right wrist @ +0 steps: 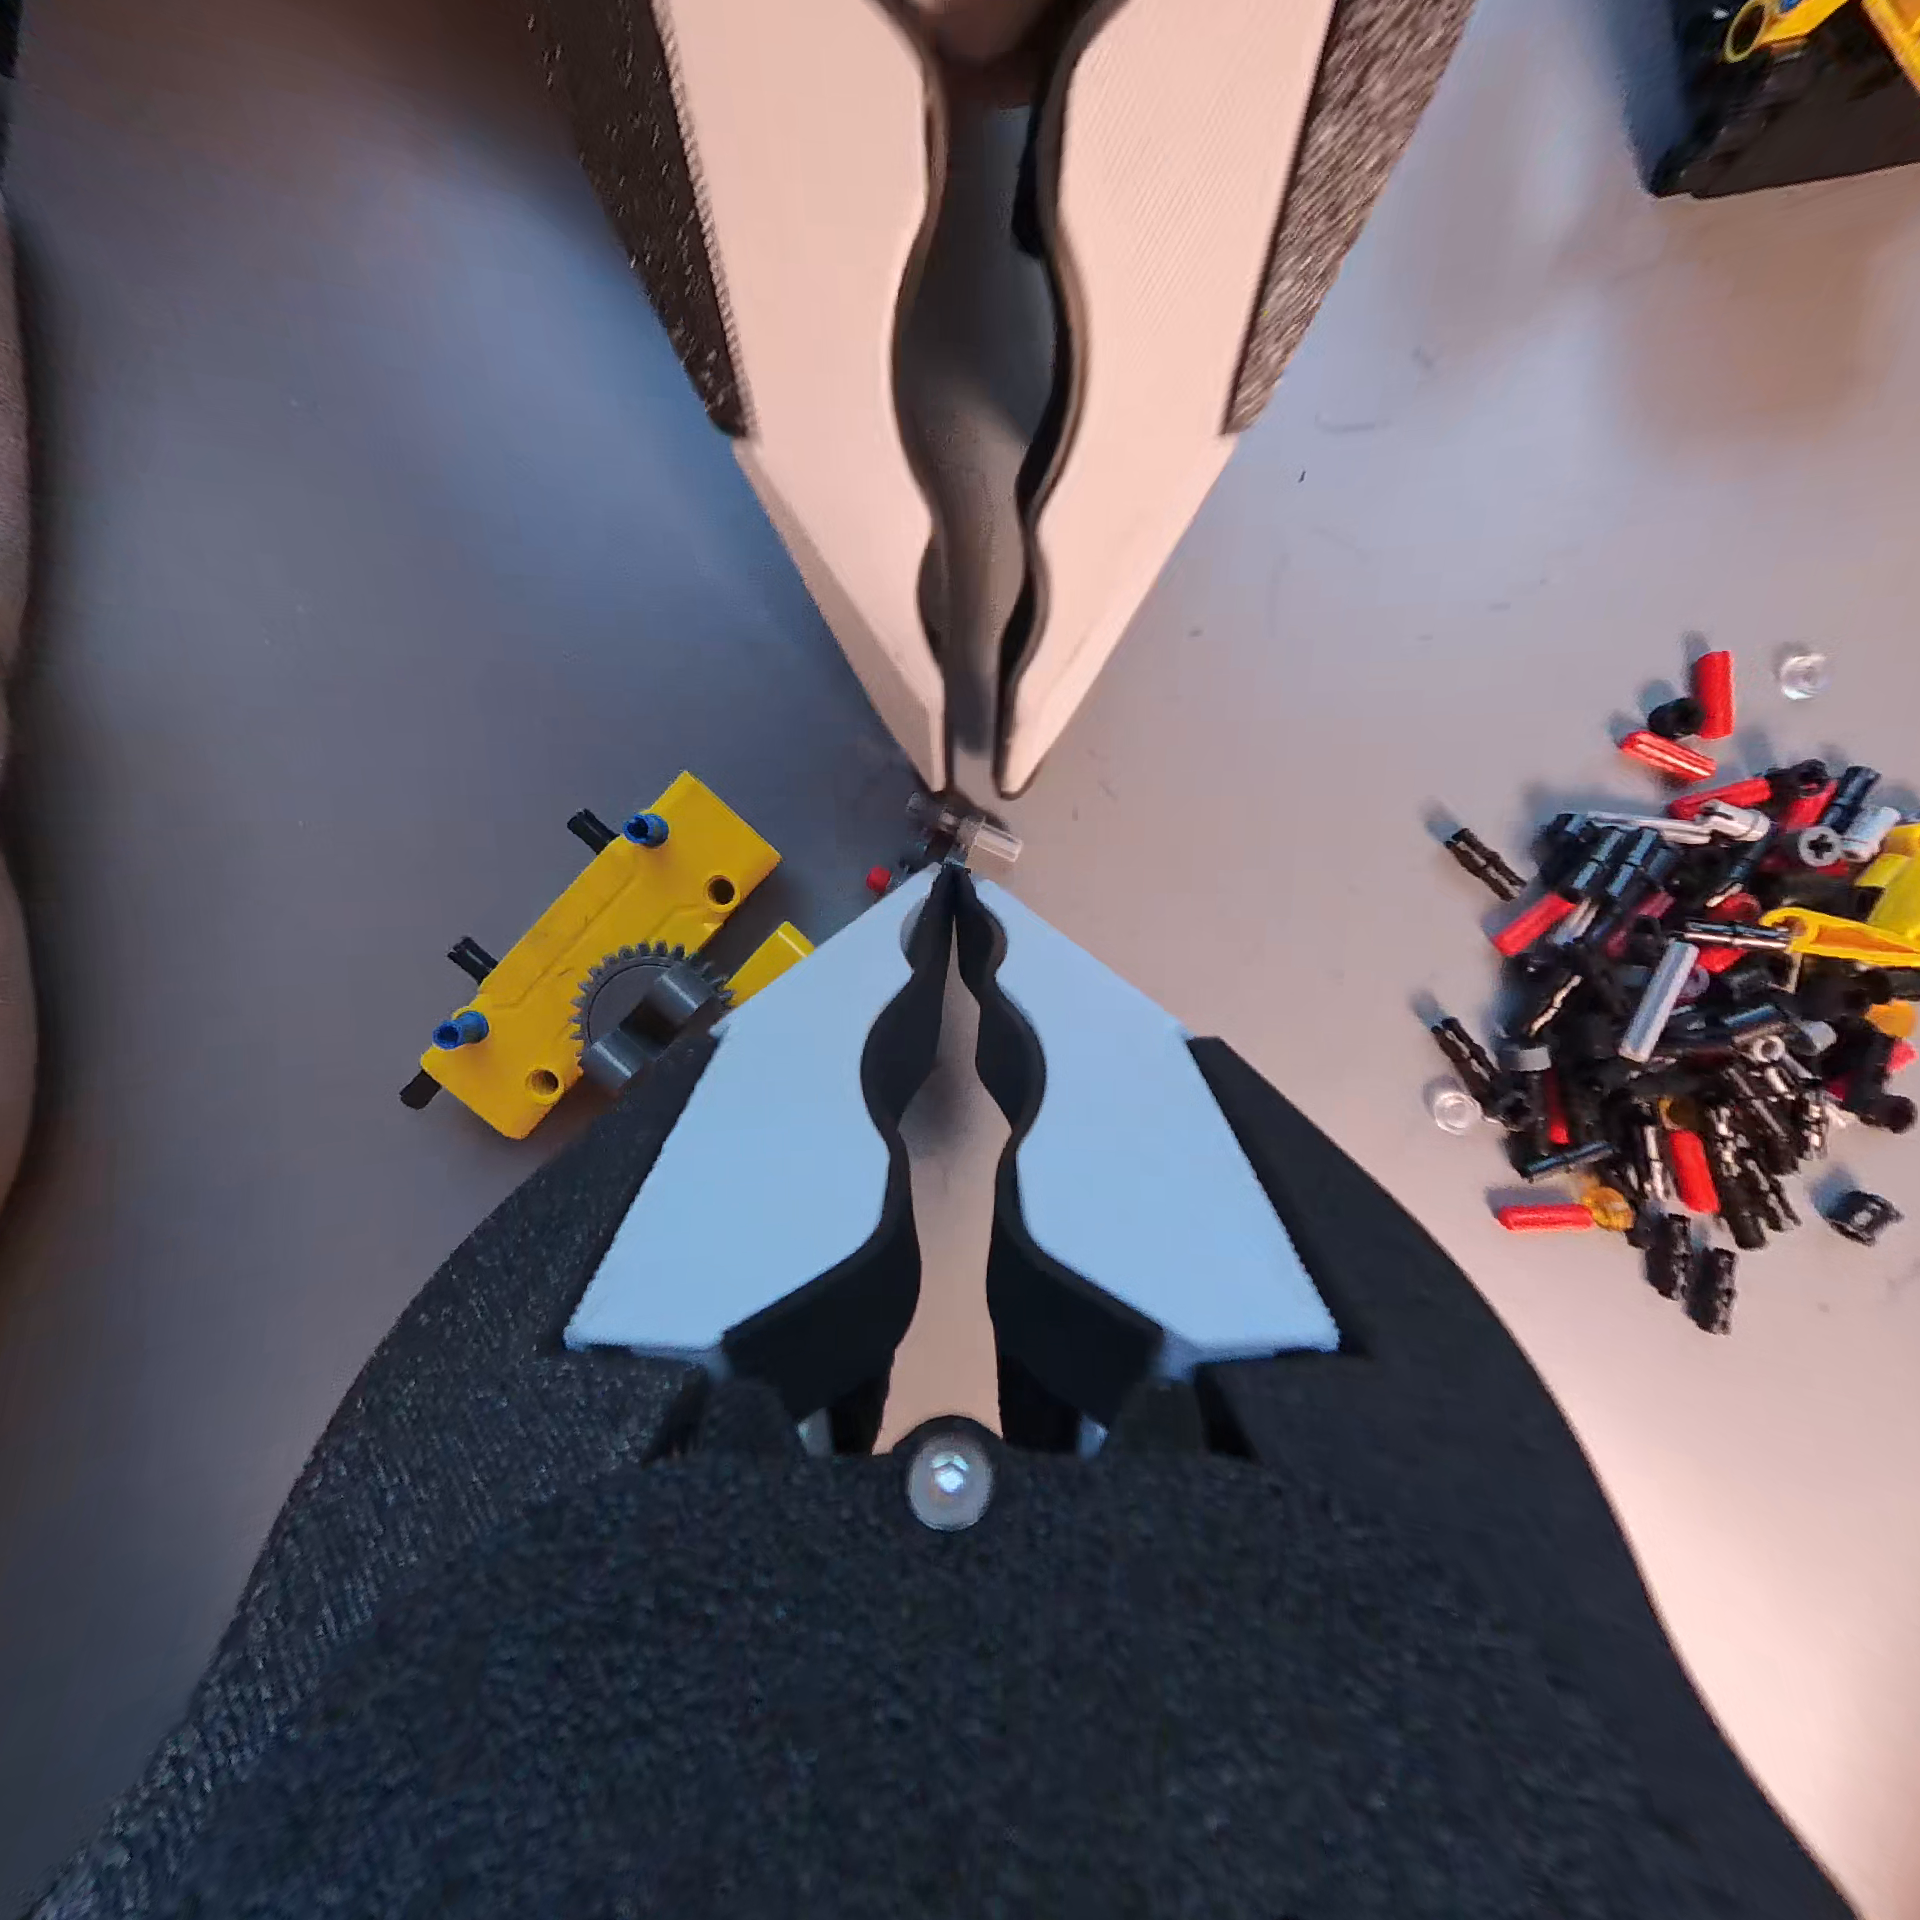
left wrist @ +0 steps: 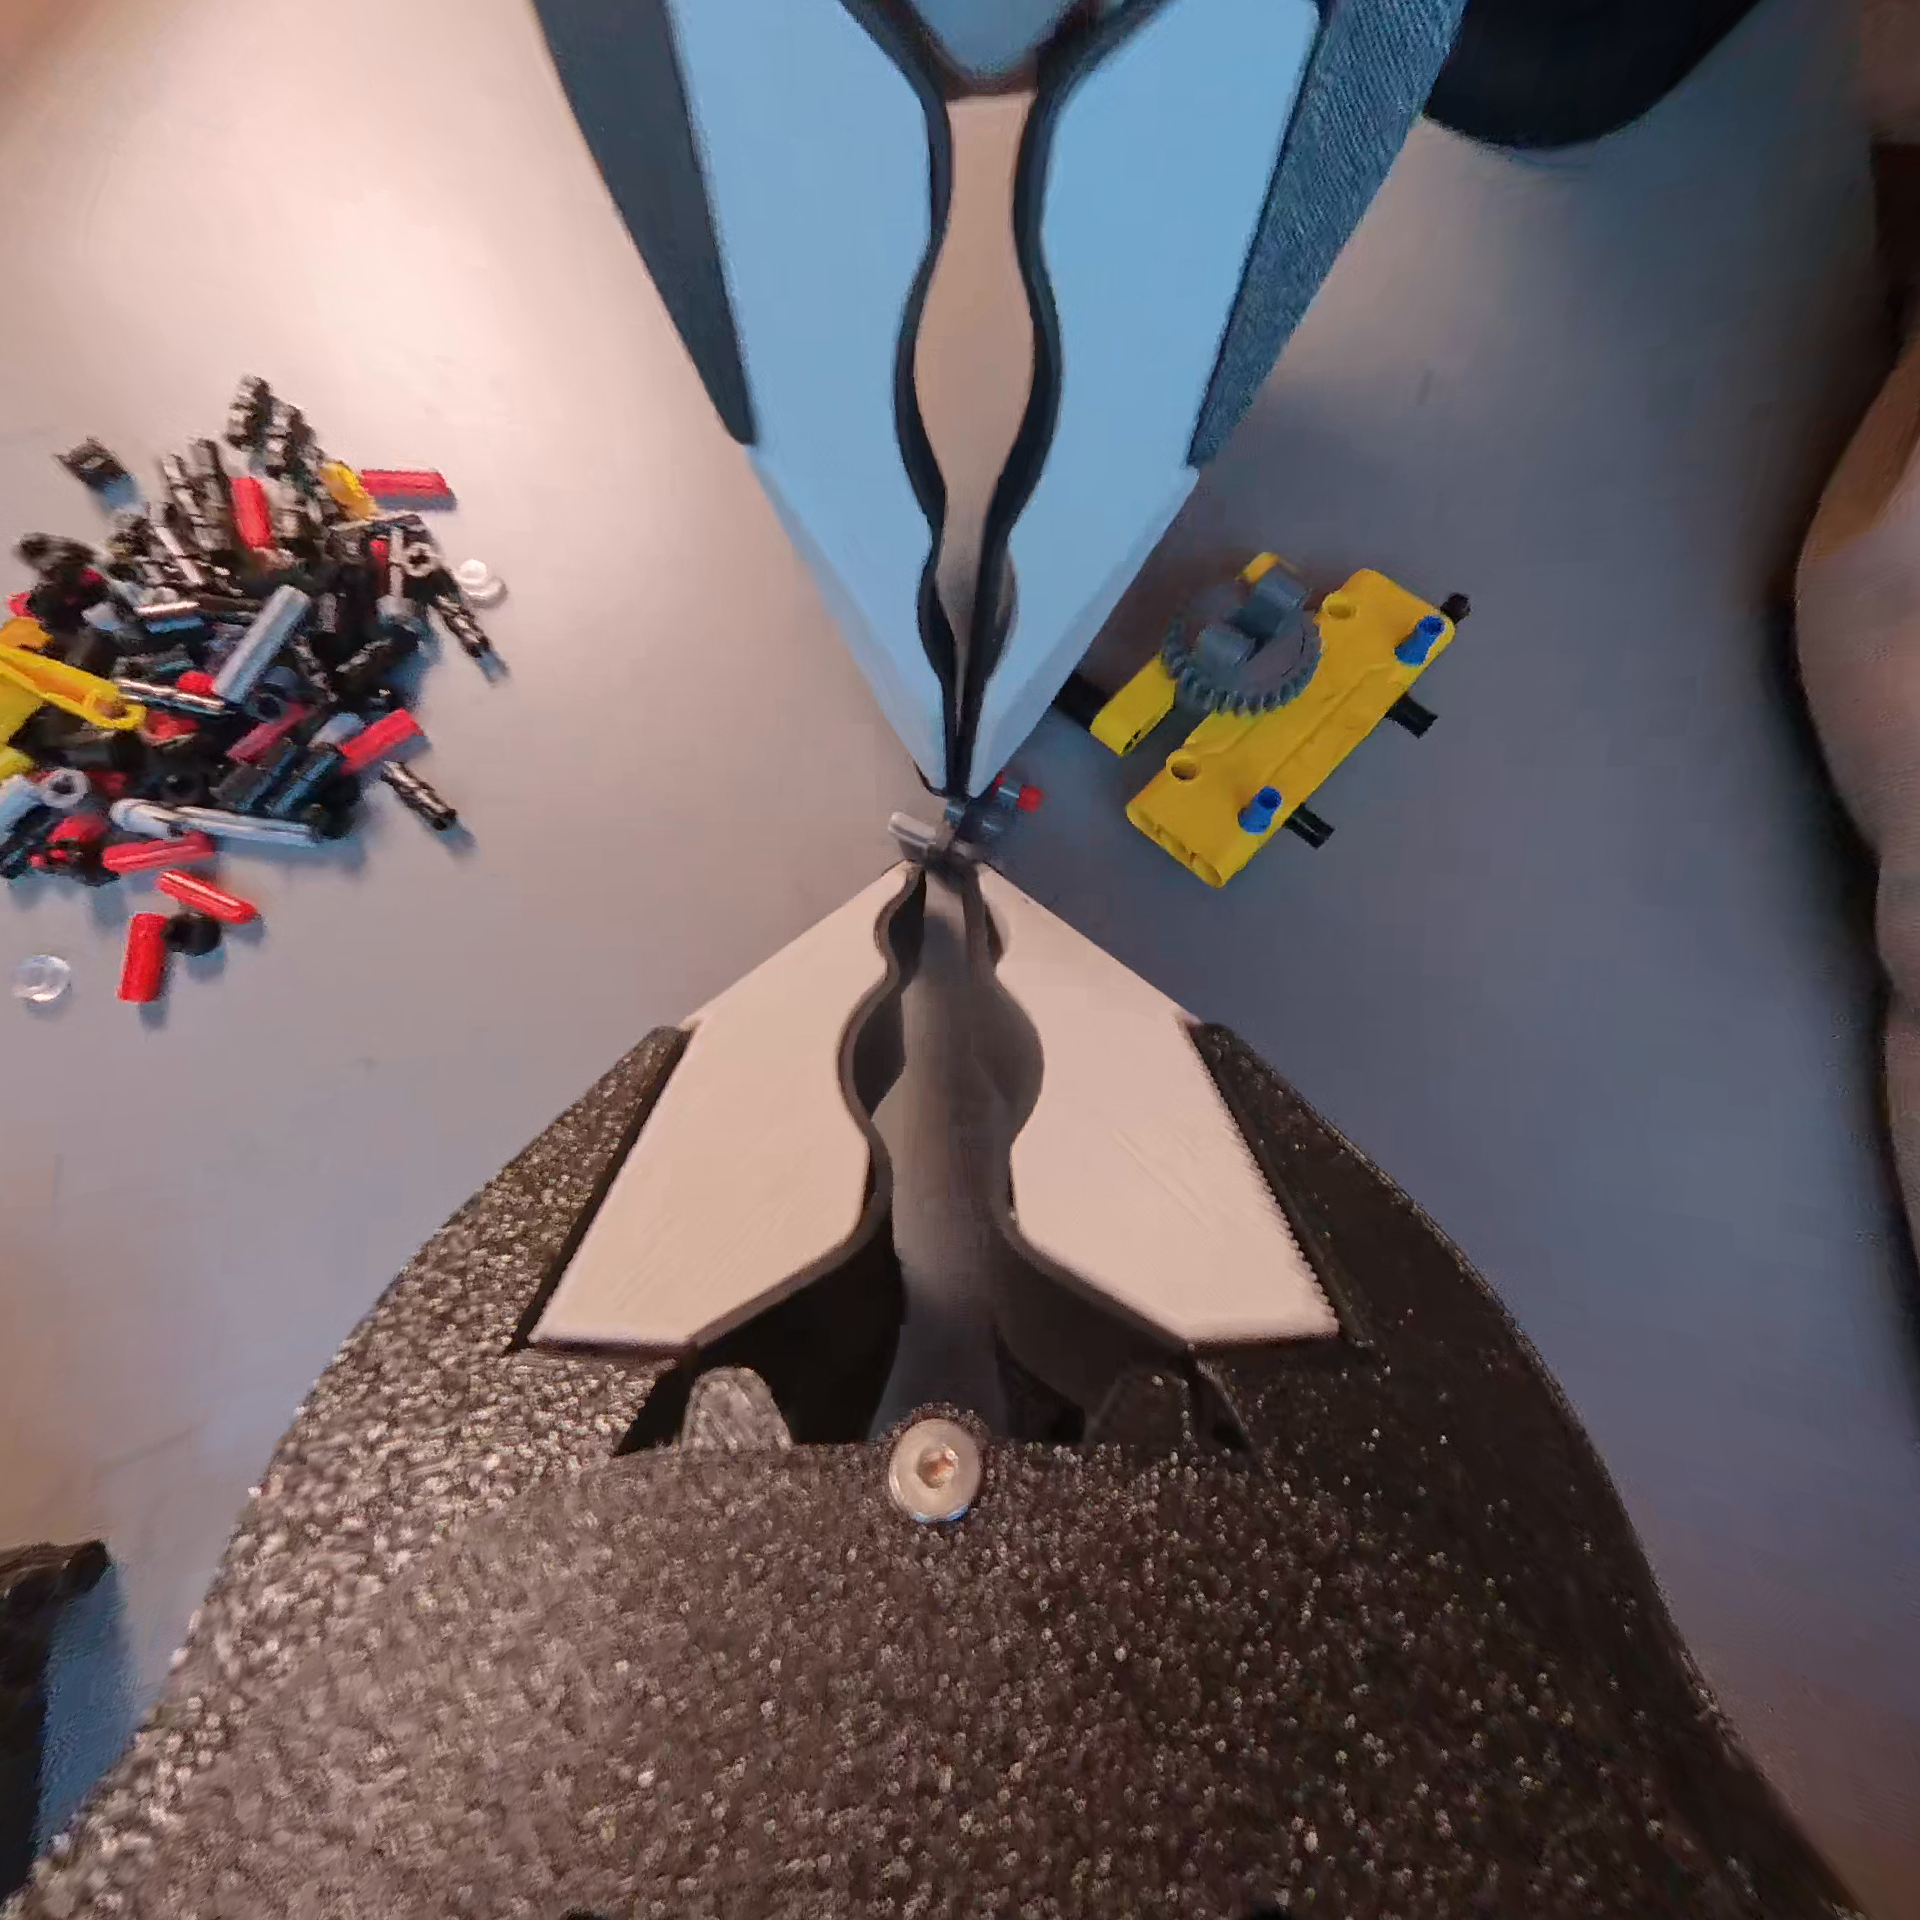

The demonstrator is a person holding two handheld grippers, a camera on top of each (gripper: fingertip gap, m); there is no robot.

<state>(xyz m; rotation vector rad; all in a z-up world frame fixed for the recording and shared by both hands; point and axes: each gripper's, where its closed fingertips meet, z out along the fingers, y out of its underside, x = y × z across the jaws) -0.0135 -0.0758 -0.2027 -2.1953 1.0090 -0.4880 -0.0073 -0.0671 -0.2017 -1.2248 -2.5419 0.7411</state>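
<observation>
The left gripper (left wrist: 943, 871) and the right gripper (right wrist: 951, 876) met tip to tip above the grey table (left wrist: 520, 1091), both pinching one small grey plastic connector piece (left wrist: 951, 831); the yellow plastic block with a grey gear (left wrist: 1273, 707) lay just beside them; the loose pile of black, red and grey plastic pins (left wrist: 218, 665) lay well apart.

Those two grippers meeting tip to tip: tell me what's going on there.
Two hand-held grippers face each other over a grey table. The left gripper and the right gripper are both closed on one small grey connector piece with a red end, holding it between them just above the table. Beside them lies a yellow block assembly with a grey gear and blue pins. A pile of loose black, red and grey parts sits further off.
</observation>
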